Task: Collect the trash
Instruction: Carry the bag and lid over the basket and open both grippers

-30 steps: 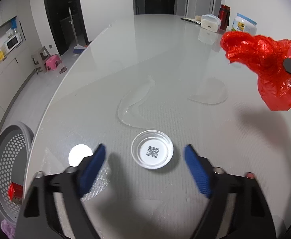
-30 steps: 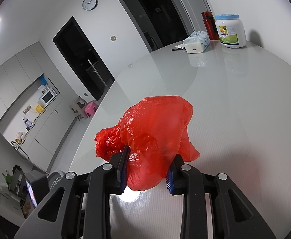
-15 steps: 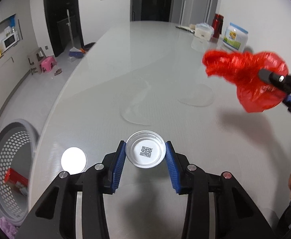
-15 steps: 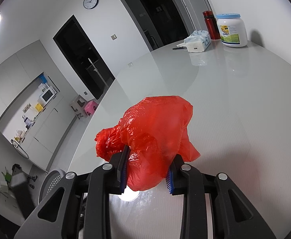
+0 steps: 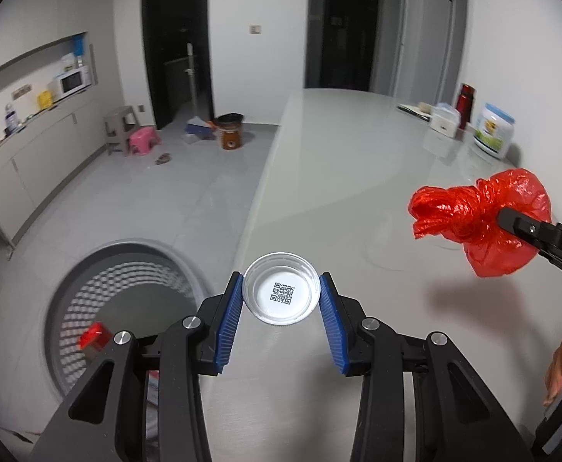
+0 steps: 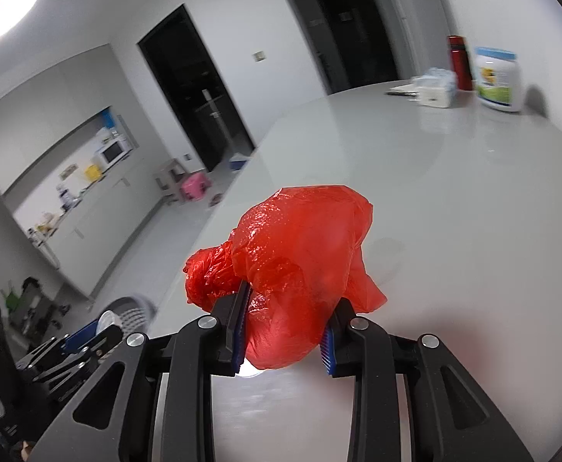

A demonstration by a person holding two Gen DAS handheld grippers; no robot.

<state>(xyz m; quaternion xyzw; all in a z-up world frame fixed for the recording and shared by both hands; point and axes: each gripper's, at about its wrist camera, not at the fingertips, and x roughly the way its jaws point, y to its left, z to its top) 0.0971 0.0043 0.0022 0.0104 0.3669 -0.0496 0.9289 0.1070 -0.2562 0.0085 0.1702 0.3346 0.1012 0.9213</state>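
Plastic lid (image 5: 280, 293), clear-rimmed with a white centre and a small black QR code, sits at the lower middle of your left wrist view, clamped between the blue pads of your left gripper (image 5: 281, 304) and lifted off the surface. It is round, shallow and faces up, and the pads press its rim on both sides.

Red plastic bag (image 6: 300, 265), crumpled and glossy with a knotted twist at its left end, fills the centre of your right wrist view, pinched between the pads of your right gripper (image 6: 285, 331). From the left wrist view the same bag (image 5: 481, 219) hangs at the right edge of the frame, above the grey table (image 5: 358, 177).

Beyond the lid, at the lower left of the left view, a round perforated grey bin (image 5: 127, 308) stands on the floor beside the table edge, with a red item (image 5: 95, 337) inside it. Nothing lies between the lid and the bin's opening.

Farther out, at the upper right, a white tub with a blue lid (image 5: 492, 134), a red bottle (image 5: 464, 106) and a tissue pack (image 5: 444, 119) stand together on the far end of the table. A pink stool (image 5: 144, 142) and a brown pail (image 5: 230, 134) sit on the floor at the upper left.
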